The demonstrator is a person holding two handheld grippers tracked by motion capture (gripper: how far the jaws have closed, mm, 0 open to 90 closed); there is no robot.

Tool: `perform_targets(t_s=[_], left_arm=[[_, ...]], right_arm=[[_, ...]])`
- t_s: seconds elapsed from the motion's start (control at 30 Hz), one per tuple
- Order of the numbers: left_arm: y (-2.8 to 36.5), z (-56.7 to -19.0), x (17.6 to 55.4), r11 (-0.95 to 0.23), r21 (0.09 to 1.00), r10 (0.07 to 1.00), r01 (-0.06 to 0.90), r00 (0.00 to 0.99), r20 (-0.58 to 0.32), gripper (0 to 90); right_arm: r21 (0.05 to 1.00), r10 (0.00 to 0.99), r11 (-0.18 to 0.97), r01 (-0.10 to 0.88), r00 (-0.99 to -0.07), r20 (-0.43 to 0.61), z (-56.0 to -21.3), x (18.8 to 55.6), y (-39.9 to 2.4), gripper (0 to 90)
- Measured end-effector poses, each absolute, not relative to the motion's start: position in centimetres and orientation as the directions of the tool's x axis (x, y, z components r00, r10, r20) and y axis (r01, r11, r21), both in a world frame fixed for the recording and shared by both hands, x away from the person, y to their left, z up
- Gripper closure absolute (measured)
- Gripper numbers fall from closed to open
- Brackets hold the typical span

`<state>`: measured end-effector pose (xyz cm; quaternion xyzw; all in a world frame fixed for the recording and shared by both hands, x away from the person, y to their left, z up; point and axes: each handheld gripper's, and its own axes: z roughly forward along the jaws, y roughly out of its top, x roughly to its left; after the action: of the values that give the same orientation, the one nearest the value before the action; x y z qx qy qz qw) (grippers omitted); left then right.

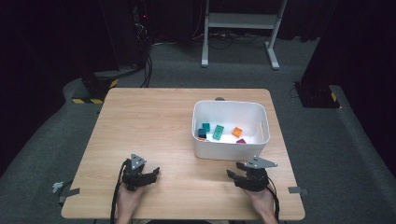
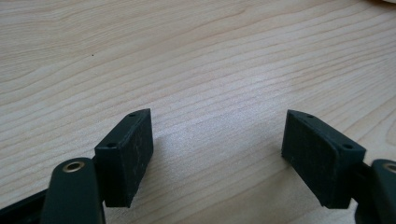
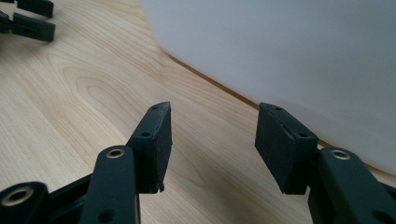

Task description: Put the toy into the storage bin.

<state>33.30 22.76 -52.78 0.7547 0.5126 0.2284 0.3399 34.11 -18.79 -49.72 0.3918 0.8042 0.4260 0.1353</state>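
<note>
Left gripper [image 1: 152, 173]: jaws spread, nothing between, bare table [image 1: 154, 121] ahead | Right gripper [image 1: 233, 176]: jaws spread, nothing between, just beside white bin [image 1: 205, 150] near wall.

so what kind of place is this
Probably a lab or recording studio: a lone wooden table on grey carpet, dark curtains around it, a white stand and cables behind, hazard-taped bases at the sides.
</note>
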Motion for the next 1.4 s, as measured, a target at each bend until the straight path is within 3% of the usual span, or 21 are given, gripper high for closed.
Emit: perform_targets(t_s=[0.9, 1.4], left_arm=[[22.8, -52.8, 33.3, -0.244, 0.747, 0.929, 0.618, 0.37, -0.003, 25.1], [22.8, -52.8, 33.3, -0.244, 0.747, 0.929, 0.618, 0.37, -0.003, 25.0]], right_arm=[[0.746, 0.769, 0.394, 0.537, -0.637, 0.052, -51.6, 35.0, -18.1, 44.2], [0.727, 0.769, 0.446, 0.522, -0.639, -0.013, -52.4, 34.8, -17.4, 34.7]])
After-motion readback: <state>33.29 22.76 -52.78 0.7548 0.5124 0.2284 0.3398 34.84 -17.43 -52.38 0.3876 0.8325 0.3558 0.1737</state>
